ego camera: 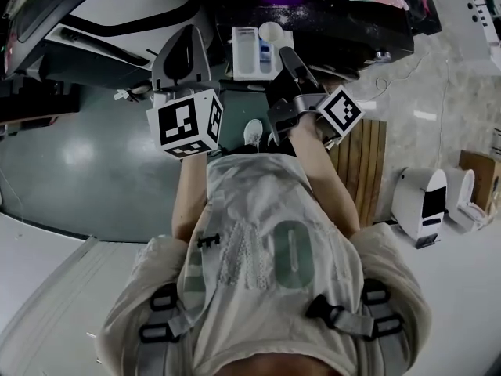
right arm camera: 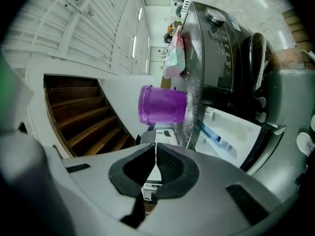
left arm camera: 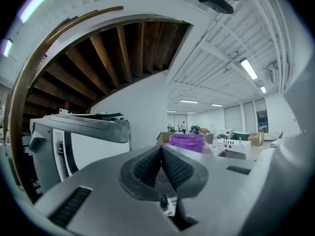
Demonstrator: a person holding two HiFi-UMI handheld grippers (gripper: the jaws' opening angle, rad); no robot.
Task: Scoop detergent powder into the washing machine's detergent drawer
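My left gripper [ego camera: 189,34] is nearest, its ribbed black pads pressed together on nothing. My right gripper [ego camera: 286,55], just beside it, is likewise closed and empty, raised before the machine.

Just past both tips the white plastic detergent drawer [ego camera: 252,53] stands pulled out of the dark grey washing machine [ego camera: 352,30]. It is oblong, split into compartments, with a blue part at one side, and something small, round and white lies at its right edge, though I cannot tell what.

Farther back, on the machine's top, stands a translucent purple round tub [right arm camera: 161,104] with white grains scattered beside it, and beyond that a pink-and-teal soft bag [right arm camera: 173,53].

Below lies a glossy grey-green floor [ego camera: 94,155], with a pale wooden slatted board [ego camera: 364,163] to the right. A dark wooden staircase [left arm camera: 113,48] rises at the left under a white ribbed ceiling.
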